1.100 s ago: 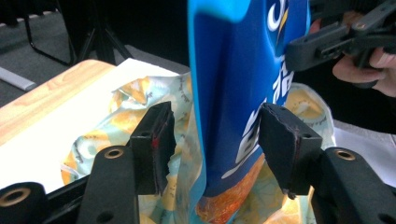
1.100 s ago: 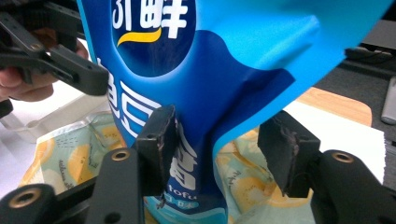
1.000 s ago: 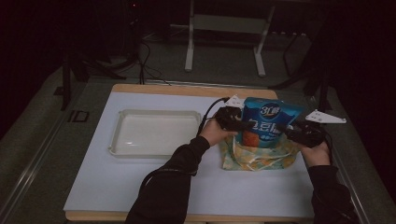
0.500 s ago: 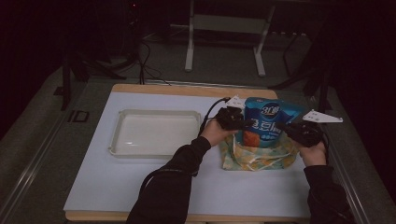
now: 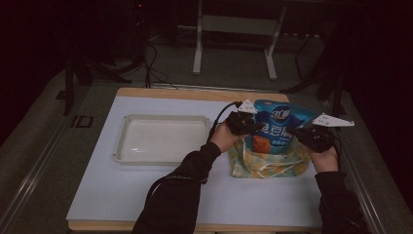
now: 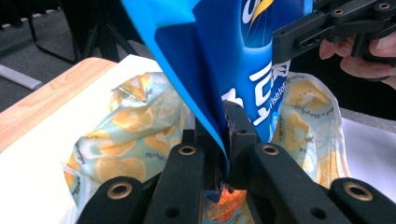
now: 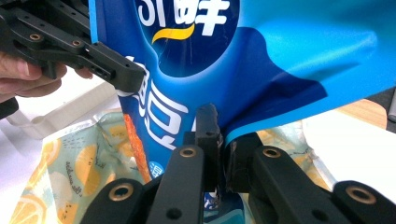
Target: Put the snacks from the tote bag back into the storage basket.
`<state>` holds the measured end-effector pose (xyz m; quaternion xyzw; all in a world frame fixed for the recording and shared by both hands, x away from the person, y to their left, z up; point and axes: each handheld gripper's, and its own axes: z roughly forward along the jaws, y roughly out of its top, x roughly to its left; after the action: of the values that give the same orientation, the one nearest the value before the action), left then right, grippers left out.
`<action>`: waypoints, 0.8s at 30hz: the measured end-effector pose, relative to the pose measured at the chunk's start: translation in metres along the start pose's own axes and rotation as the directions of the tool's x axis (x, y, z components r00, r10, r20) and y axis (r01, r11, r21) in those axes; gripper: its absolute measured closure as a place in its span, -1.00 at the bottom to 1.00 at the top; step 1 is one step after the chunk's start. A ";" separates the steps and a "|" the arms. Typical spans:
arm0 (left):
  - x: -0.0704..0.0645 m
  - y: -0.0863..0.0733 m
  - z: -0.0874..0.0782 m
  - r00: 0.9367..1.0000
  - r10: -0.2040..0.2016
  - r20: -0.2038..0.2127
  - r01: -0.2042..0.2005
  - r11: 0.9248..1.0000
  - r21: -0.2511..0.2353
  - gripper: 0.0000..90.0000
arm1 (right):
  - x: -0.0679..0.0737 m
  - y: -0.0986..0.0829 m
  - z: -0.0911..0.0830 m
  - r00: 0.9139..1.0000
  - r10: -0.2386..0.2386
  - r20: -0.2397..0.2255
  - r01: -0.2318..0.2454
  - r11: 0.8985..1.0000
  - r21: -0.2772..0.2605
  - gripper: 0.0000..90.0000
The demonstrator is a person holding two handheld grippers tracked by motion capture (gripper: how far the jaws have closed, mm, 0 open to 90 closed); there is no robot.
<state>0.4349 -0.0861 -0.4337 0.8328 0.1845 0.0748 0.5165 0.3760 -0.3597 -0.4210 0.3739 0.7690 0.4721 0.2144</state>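
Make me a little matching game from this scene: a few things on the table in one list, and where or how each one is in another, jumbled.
Things:
1. blue snack bag
2. lemon-print cloth bag
3. clear tray
4. left gripper

Descriptions:
A. lies at the table's left side
B. clamped on one edge of the packet
C. held up between two grippers
D. lies on the table under the packet

Pairs: 1-C, 2-D, 3-A, 4-B
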 end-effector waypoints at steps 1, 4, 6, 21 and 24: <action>0.000 0.001 0.000 1.000 0.001 -0.003 -0.001 1.000 0.000 0.94 | 0.000 0.000 0.000 1.000 -0.002 0.001 0.002 1.000 -0.001 0.92; -0.001 0.004 -0.002 1.000 0.008 -0.010 -0.008 1.000 -0.001 0.95 | 0.000 0.003 -0.001 1.000 -0.001 0.002 0.001 1.000 -0.005 0.93; -0.002 0.008 -0.004 1.000 0.008 -0.009 -0.008 1.000 -0.002 0.95 | 0.000 0.005 -0.003 1.000 -0.001 0.002 0.001 1.000 -0.007 0.93; -0.007 0.041 -0.025 0.999 0.038 -0.020 -0.038 0.999 -0.027 0.97 | 0.004 0.037 -0.022 0.999 -0.033 0.016 0.033 0.999 -0.039 0.95; -0.008 0.051 -0.031 0.999 0.048 -0.025 -0.049 0.998 -0.034 0.97 | 0.007 0.046 -0.027 0.999 -0.044 0.025 0.045 0.998 -0.049 0.95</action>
<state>0.4294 -0.0836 -0.3741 0.8271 0.1689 0.1004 0.5266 0.3701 -0.3572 -0.3679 0.3570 0.7625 0.4817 0.2432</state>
